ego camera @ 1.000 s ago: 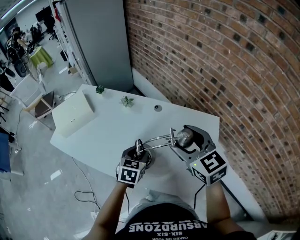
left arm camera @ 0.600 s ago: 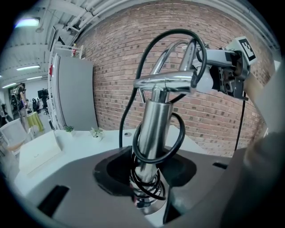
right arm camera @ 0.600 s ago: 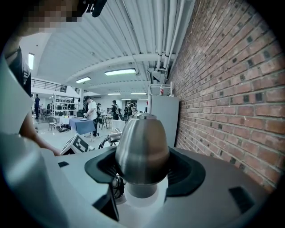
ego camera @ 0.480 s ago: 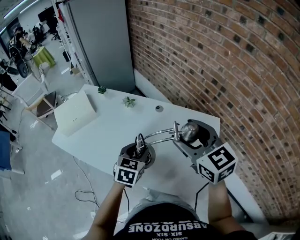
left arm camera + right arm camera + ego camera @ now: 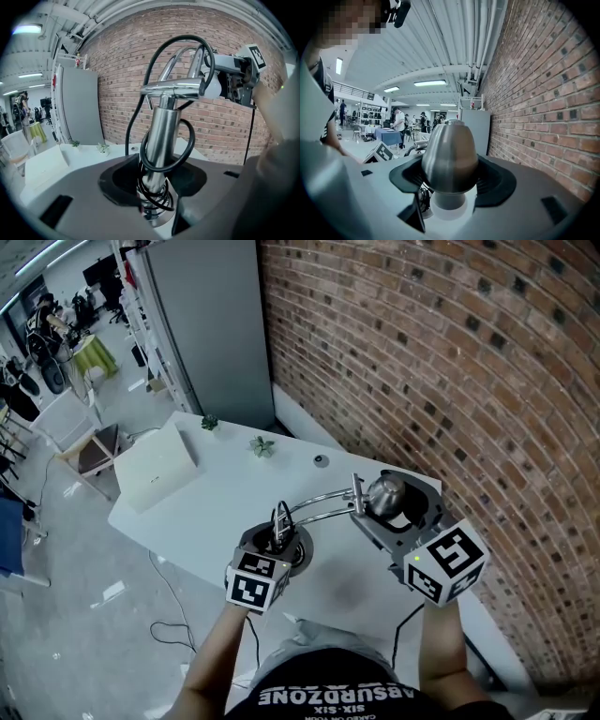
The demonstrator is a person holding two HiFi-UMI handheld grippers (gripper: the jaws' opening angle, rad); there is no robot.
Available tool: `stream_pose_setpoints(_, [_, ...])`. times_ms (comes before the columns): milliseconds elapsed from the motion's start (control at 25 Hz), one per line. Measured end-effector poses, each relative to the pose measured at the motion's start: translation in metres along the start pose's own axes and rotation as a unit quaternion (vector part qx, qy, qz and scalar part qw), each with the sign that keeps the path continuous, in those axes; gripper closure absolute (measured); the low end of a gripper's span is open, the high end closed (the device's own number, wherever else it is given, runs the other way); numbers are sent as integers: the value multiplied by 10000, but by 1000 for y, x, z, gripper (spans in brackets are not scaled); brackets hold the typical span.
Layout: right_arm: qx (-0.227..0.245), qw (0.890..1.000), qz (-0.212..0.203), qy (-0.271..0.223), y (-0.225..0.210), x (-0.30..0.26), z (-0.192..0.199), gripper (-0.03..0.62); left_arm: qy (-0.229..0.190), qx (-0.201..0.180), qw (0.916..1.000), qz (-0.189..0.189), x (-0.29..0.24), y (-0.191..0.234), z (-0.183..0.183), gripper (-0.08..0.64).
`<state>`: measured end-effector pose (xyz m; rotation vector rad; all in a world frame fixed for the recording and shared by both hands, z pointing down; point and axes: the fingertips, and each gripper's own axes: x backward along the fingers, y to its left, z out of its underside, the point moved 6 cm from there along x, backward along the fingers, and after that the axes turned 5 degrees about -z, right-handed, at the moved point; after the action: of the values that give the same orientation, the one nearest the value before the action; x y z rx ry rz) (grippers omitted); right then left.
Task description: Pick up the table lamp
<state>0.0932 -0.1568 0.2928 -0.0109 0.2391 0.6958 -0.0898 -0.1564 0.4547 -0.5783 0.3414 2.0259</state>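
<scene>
The table lamp is chrome, with a curved double arm (image 5: 319,505), an egg-shaped metal shade (image 5: 384,491) and an upright post (image 5: 161,136) wound with black cord. My left gripper (image 5: 278,542) is shut on the lower post, just above the round base; in the left gripper view its jaws (image 5: 157,206) press both sides of the post. My right gripper (image 5: 389,507) is shut on the shade, which fills the right gripper view (image 5: 450,157) between the jaws. The lamp hangs above the white table (image 5: 216,512), carried by both grippers.
A white box (image 5: 155,468) lies at the table's left end. Two small green plants (image 5: 262,446) (image 5: 209,422) and a small dark round object (image 5: 321,461) sit along its far edge. A brick wall (image 5: 450,381) runs close on the right, with a grey panel (image 5: 211,334) behind the table.
Both grippers have risen together with the lamp, which now hangs higher over the table. Both grips are unchanged.
</scene>
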Motion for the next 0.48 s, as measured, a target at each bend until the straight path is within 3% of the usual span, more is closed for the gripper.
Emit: stream_pose_setpoints(480, [54,9995,-67,-292,6,8,-15,296,-132,-78,9999,-62,19,-2,-11,391])
